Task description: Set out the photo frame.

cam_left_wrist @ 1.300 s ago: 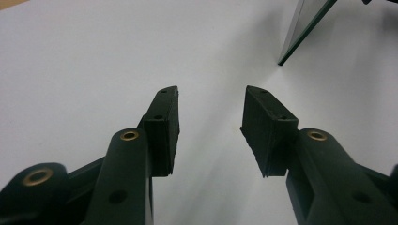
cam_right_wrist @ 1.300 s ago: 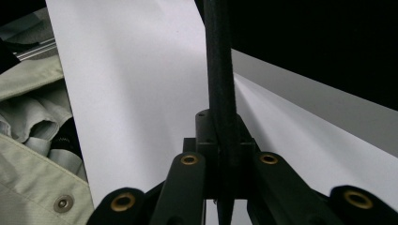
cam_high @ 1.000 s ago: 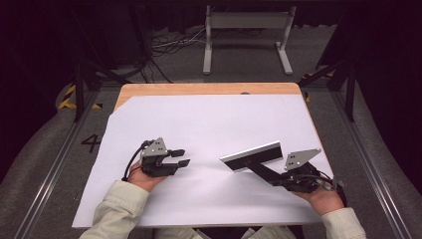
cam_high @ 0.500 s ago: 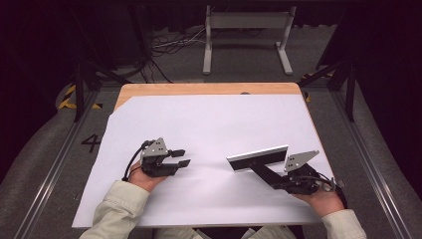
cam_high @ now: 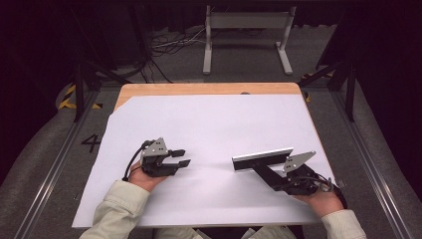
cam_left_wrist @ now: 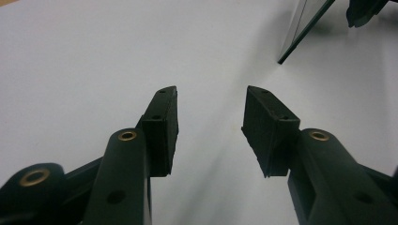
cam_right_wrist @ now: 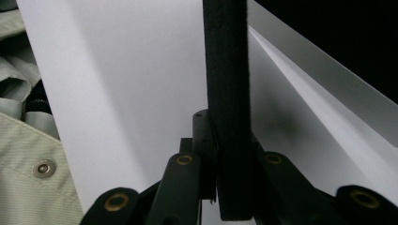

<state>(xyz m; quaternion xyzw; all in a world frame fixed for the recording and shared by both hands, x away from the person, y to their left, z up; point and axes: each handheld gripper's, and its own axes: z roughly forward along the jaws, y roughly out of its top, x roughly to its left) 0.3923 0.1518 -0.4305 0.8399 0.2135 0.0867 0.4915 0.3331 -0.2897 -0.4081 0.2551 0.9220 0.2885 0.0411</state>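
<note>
The right gripper (cam_high: 266, 172), clamped on a flat black-and-white panel (cam_high: 263, 158), has shifted it slightly rightward above the white sheet (cam_high: 224, 124), suggesting repositioning, while the left gripper (cam_high: 181, 157) rests open and empty.

Your right claw (cam_high: 271, 175) has drawn back a little toward the worktop's (cam_high: 209, 119) right edge, carrying the flat black bar (cam_high: 263, 158) it grips; the bar now lies less tilted.

Wooden worktop (cam_high: 199, 88), bare along the far edge; a large white sheet (cam_high: 214, 124) lies flat over the rest.
</note>
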